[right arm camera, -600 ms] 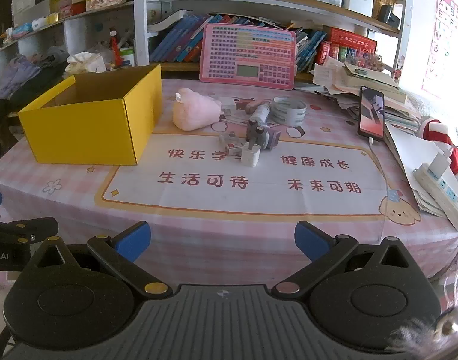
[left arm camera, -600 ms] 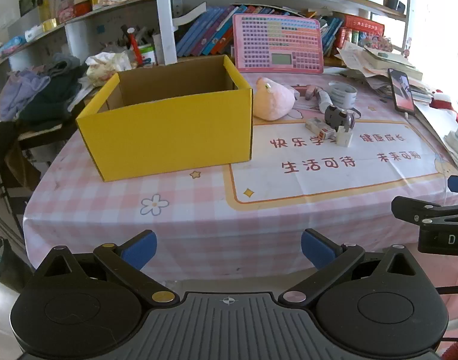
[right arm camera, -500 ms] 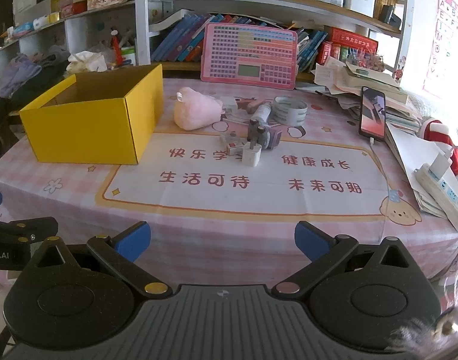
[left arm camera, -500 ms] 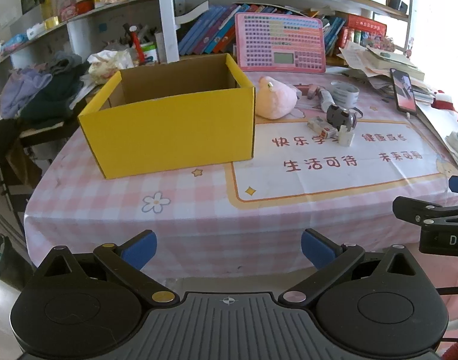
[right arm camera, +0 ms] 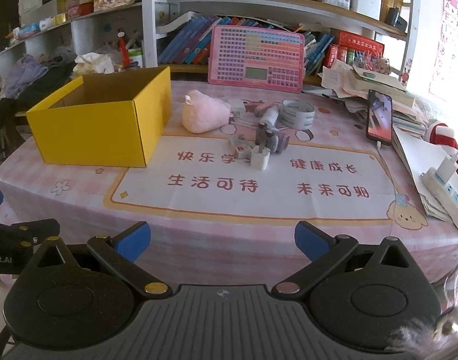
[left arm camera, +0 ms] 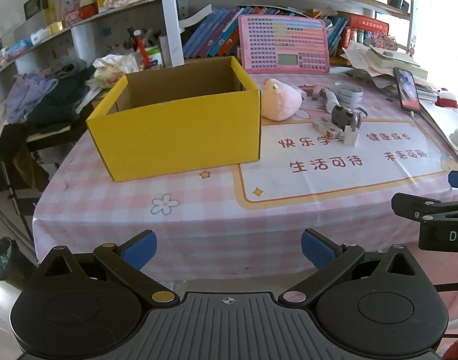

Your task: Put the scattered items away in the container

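Tongs: our left tongs (left arm camera: 229,247) and right tongs (right arm camera: 222,240) both gape wide, gripping nothing, before the pink-checked surface (right arm camera: 199,210). We see the open yellow cardboard box (left arm camera: 181,138) at left; beside it lie a pink plush toy (right arm camera: 205,115), white charger plug (right arm camera: 260,158) and tape roll (right arm camera: 298,113).

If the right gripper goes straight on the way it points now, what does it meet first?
Probably the bare tablecloth near the table's front edge, before the white charger; depth is unclear. The right gripper is open and empty.
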Demonstrator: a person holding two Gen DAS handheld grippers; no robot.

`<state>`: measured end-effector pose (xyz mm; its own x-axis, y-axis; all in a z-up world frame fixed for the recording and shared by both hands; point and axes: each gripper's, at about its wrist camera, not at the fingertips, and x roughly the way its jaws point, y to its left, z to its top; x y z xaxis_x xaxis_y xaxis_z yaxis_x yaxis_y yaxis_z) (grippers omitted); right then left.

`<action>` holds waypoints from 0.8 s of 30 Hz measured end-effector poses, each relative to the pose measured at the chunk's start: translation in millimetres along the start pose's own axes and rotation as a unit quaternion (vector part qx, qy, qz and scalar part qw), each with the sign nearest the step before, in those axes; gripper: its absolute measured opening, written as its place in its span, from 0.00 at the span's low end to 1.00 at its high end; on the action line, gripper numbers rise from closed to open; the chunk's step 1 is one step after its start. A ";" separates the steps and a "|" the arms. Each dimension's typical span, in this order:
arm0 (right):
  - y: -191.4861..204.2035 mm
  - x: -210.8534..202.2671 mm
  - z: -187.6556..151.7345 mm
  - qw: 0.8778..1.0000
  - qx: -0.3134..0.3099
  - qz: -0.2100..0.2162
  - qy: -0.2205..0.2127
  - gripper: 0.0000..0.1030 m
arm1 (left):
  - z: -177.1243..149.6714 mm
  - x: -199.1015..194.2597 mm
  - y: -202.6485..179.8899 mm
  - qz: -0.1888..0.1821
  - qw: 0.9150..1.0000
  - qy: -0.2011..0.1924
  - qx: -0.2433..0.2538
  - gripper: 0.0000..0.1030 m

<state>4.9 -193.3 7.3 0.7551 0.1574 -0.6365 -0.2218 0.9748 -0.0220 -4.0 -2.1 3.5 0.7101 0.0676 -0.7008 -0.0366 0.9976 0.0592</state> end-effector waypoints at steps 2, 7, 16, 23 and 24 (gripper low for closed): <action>1.1 -0.2 -0.1 1.000 0.000 -0.001 0.000 1.00 | 0.3 0.2 1.0 0.000 1.000 0.000 -0.002 1.00; 0.0 -0.2 -0.9 1.000 -0.001 -0.005 0.001 1.00 | 0.7 0.5 1.5 -0.003 1.000 -0.002 -0.004 1.00; -4.2 -0.6 -2.2 1.000 0.002 -0.011 0.003 1.00 | 1.8 1.5 -1.7 -0.004 1.000 -0.002 -0.002 1.00; -6.4 0.2 -0.9 1.000 0.009 -0.011 0.004 1.00 | 3.4 3.8 -3.3 -0.005 1.000 0.001 0.002 1.00; -5.7 0.4 -0.9 1.000 0.009 -0.010 0.004 1.00 | 3.6 4.1 -2.9 -0.005 1.000 0.002 0.001 1.00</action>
<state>5.9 -199.0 6.5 0.7539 0.1365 -0.6427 -0.1959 0.9804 -0.0216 1.5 -4.8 3.0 0.7080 0.0578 -0.7039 -0.0280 0.9982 0.0539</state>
